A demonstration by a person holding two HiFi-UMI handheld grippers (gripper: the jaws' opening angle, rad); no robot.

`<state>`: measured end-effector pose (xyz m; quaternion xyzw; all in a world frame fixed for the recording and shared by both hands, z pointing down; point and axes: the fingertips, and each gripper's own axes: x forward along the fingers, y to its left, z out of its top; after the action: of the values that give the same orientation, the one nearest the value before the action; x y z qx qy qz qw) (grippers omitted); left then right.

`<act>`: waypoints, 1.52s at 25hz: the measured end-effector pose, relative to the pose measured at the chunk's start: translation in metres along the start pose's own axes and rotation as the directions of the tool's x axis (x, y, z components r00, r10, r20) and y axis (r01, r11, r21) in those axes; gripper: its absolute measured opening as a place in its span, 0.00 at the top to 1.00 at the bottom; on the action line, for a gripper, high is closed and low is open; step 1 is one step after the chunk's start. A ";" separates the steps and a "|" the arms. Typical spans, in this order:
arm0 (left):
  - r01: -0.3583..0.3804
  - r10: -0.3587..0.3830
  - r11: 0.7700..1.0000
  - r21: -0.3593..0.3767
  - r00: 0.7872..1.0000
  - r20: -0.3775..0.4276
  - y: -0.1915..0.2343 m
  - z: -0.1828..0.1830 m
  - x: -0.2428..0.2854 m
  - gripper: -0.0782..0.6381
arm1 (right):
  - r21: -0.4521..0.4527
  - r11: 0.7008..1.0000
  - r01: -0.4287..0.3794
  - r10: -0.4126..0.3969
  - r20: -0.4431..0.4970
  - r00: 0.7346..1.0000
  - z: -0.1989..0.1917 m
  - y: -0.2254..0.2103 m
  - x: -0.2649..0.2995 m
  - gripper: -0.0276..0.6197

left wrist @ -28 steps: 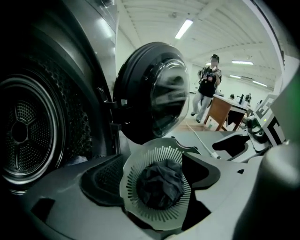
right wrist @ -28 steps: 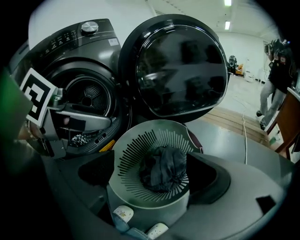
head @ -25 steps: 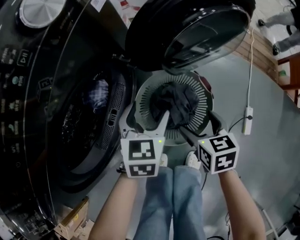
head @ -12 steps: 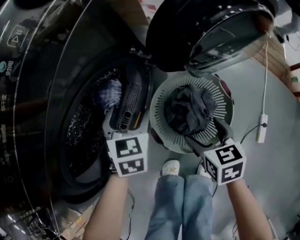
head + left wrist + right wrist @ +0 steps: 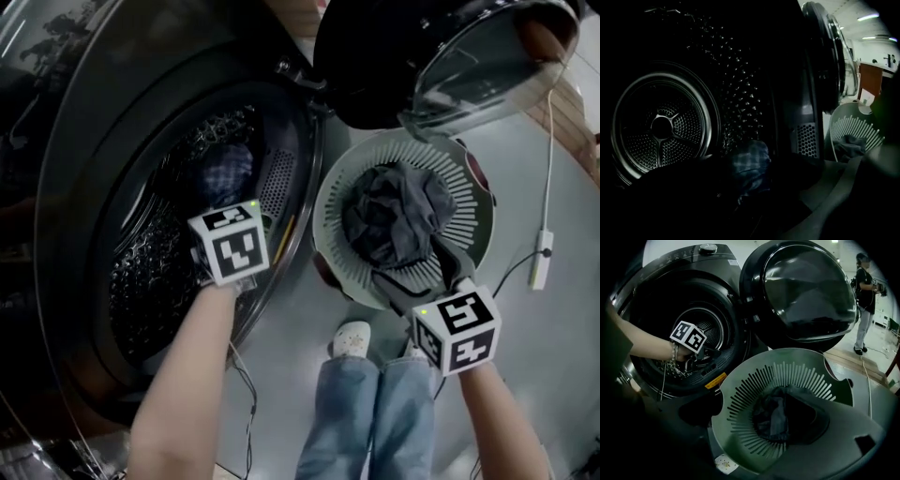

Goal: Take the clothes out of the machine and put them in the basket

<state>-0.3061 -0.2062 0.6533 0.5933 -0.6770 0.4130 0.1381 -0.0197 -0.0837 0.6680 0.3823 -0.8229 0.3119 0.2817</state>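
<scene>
Inside, a crumpled blue checked garment (image 5: 750, 161) lies in the perforated drum (image 5: 740, 84).

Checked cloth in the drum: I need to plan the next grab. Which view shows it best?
The left gripper view: the checked cloth lies close ahead, its folds visible. The head view shows it small; the right gripper view, not at all.

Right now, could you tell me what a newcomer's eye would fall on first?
The dark front-loading washing machine at left, its round door swung open above. A blue checked garment lies in its steel drum, and beside the machine on the floor a pale slatted round basket holds dark clothes.
</scene>
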 end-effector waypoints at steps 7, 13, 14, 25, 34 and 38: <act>-0.070 0.090 0.988 0.139 0.985 -0.149 0.020 -0.025 0.038 0.34 | 0.023 1.000 -0.006 0.006 -0.018 1.000 -0.014 -0.001 0.015 0.24; -0.052 0.130 0.948 0.313 0.963 -0.234 0.020 -0.038 0.050 0.36 | 0.018 1.000 -0.008 0.009 -0.018 1.000 -0.012 -0.007 0.020 0.24; -0.032 0.121 0.947 0.318 0.957 -0.264 0.018 -0.041 0.051 0.39 | 0.012 1.000 -0.004 0.004 -0.018 1.000 -0.010 -0.010 0.021 0.24; -0.015 0.120 0.933 0.359 0.955 -0.272 0.000 -0.040 0.043 0.83 | -0.024 1.000 0.017 -0.018 -0.042 0.999 -0.004 -0.015 0.018 0.27; -0.115 0.147 0.955 0.274 0.984 -0.102 -0.008 -0.008 -0.028 0.83 | -0.042 0.999 0.020 -0.022 -0.037 0.999 0.006 -0.006 -0.029 0.28; -0.138 0.154 0.962 0.237 0.987 -0.052 -0.014 0.008 -0.069 0.83 | -0.027 0.999 0.031 -0.032 -0.022 0.999 0.017 -0.005 -0.051 0.28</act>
<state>-0.2729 -0.1639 0.6074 0.5390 -0.6605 0.5191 0.0605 0.0083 -0.0756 0.6224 0.3880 -0.8175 0.3008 0.3010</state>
